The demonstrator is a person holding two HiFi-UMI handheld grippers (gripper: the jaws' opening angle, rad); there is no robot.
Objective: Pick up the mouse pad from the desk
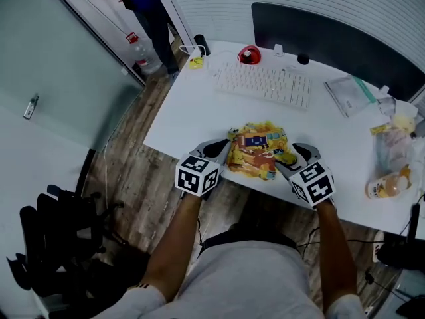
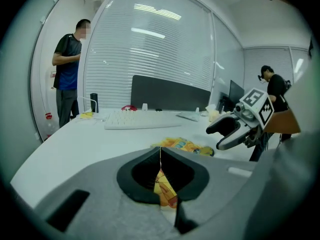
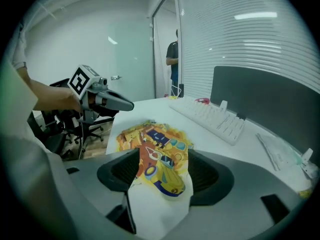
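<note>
The mouse pad (image 1: 259, 150), yellow and orange with cartoon print, lies on the white desk (image 1: 192, 111) close to its front edge. My left gripper (image 1: 223, 153) is at the pad's left side. In the left gripper view its jaws (image 2: 161, 156) are shut, with a thin fold of the pad (image 2: 165, 188) pinched between them. My right gripper (image 1: 293, 157) is at the pad's right side. In the right gripper view it (image 3: 164, 166) stands open; a corner of the pad (image 3: 157, 144) lies between the fingers (image 3: 122, 169), which do not press on it.
A white keyboard (image 1: 265, 84) lies behind the pad, with a red object (image 1: 250, 55) and a dark partition (image 1: 332, 38) beyond. A clear plastic bag (image 1: 348, 93) and packaged items (image 1: 388, 185) sit at the right. A black office chair (image 1: 60, 238) and a standing person (image 1: 143, 5) are left.
</note>
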